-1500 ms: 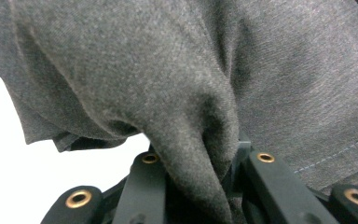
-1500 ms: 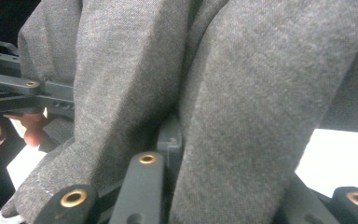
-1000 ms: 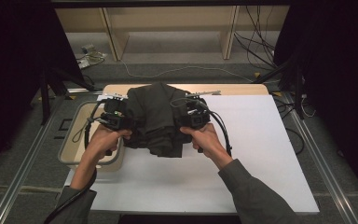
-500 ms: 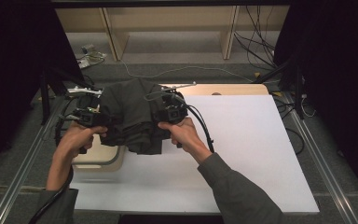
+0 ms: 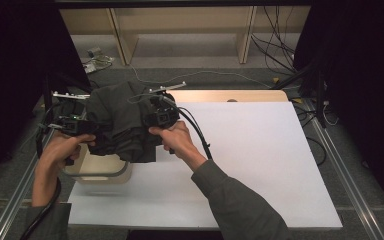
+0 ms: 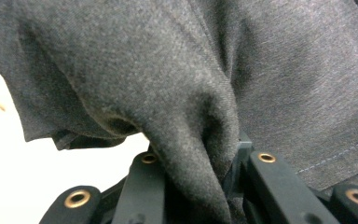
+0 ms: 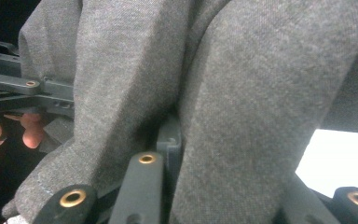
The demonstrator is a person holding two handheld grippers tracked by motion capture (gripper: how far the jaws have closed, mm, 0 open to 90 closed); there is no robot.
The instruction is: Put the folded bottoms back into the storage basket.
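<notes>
Both claws grip one dark grey, bunched knit cloth garment (image 5: 122, 122), held up between them over the left end of the table. In the high view, the left claw (image 5: 82, 127) sits at about 9 o'clock of the bundle and the right claw (image 5: 152, 120) at about 3 o'clock, each clamped into the fabric, with a hand (image 5: 60, 150) behind the left one and the other hand (image 5: 177, 140) behind the right. Below the bundle, toward 6 o'clock, stands a pale, rounded plastic tub (image 5: 100, 170) at the left edge of the white sheet-covered table (image 5: 250, 160); whether the cloth touches the tub cannot be told. A black cable (image 5: 197, 135) trails from the right claw along the forearm. In the left gripper view, the left claw (image 6: 200, 163) has its black jaws pressed on a thick fold of the grey garment (image 6: 168, 70), which drapes away toward 12 o'clock over the white surface at 8 o'clock. In the right gripper view, the right claw (image 7: 177, 154) is closed on another fold of the garment (image 7: 242, 93); at 9 o'clock the other claw's black frame (image 7: 23, 93) and fingertips (image 7: 30, 130) show beyond the cloth.
</notes>
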